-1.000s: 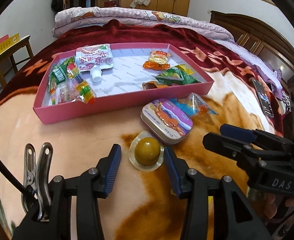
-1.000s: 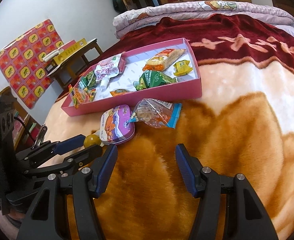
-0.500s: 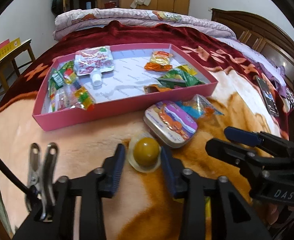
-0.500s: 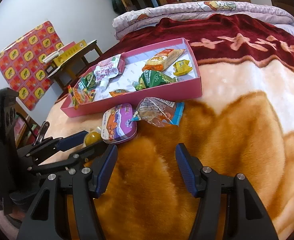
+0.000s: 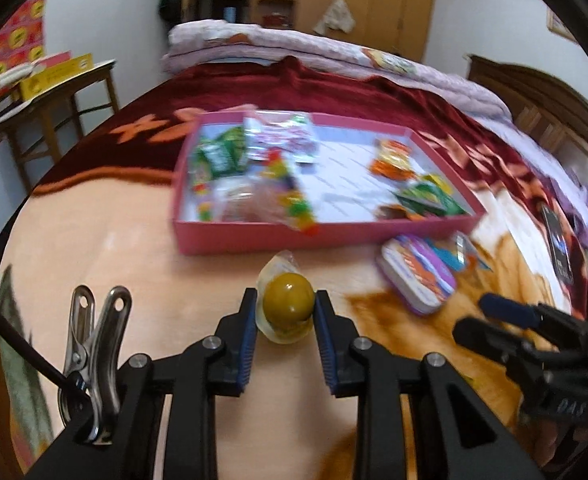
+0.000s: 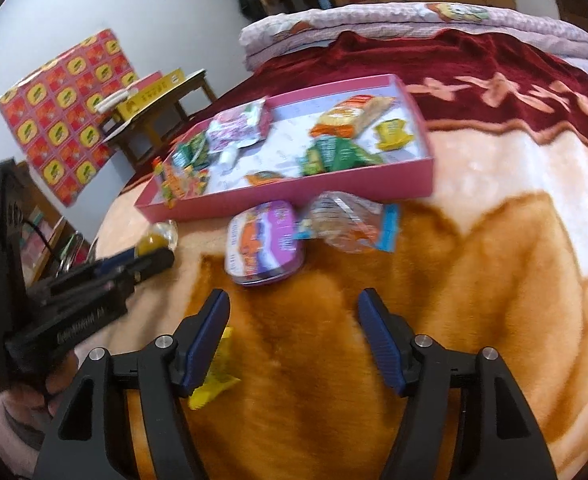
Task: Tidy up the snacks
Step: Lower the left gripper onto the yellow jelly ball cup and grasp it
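Note:
My left gripper (image 5: 285, 309) is shut on a round yellow-brown jelly cup (image 5: 287, 303) in clear wrap and holds it above the blanket, in front of the pink tray (image 5: 253, 236). The tray holds several snack packets. A purple tin (image 5: 416, 280) and a clear-and-blue snack bag (image 5: 464, 254) lie on the blanket in front of the tray's right end. My right gripper (image 6: 294, 320) is open and empty, just short of the purple tin (image 6: 263, 242) and the snack bag (image 6: 354, 224). In the right wrist view the left gripper (image 6: 145, 258) with the cup (image 6: 153, 242) is at left.
A yellow wrapper (image 6: 213, 380) lies under my right gripper's left finger. A phone (image 5: 560, 244) lies on the bed at right. A wooden side table (image 5: 53, 92) with boxes stands left of the bed. Folded quilts (image 5: 314, 52) lie at the far end.
My left gripper closed on the jelly cup, lifted it and carried it left toward the tray's front. My right gripper shifted slightly forward toward the tin, still open.

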### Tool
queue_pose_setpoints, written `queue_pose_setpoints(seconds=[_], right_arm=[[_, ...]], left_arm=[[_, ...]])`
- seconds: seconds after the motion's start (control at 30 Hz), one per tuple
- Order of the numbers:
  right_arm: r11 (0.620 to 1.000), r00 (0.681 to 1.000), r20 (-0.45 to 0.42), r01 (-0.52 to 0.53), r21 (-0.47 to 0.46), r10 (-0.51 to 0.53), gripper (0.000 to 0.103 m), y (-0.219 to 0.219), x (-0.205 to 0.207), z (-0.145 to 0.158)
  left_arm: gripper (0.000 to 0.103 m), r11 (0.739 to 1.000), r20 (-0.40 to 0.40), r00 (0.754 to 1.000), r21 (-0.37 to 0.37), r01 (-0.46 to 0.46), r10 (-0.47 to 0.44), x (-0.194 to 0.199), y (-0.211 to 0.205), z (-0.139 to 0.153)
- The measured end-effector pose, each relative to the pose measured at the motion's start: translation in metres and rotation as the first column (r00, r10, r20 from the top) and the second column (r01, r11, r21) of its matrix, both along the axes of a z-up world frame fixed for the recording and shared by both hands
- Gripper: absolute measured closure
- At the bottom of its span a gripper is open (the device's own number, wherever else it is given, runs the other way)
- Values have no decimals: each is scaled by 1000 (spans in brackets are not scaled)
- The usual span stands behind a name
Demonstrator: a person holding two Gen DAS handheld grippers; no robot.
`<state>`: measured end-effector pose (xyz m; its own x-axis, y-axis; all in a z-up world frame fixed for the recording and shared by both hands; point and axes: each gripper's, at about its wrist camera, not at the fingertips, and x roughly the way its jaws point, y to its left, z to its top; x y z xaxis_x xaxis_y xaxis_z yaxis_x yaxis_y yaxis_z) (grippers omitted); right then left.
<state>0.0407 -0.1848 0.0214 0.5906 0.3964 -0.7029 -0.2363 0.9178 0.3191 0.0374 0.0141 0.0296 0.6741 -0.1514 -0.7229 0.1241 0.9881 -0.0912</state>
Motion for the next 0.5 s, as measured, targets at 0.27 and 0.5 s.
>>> queue_pose_setpoints(seconds=[0.27,0.5], right_arm=[[996,1000,-8,-5,-84,4,34,30,22,1],[991,1000,-11,5,-133,-6,34,43,37,-1]], left_arm=[[75,997,-43,999,-82,-16,12,6,19,-9],[74,996,-38,999,-93,-10,6,6,20,-11]])
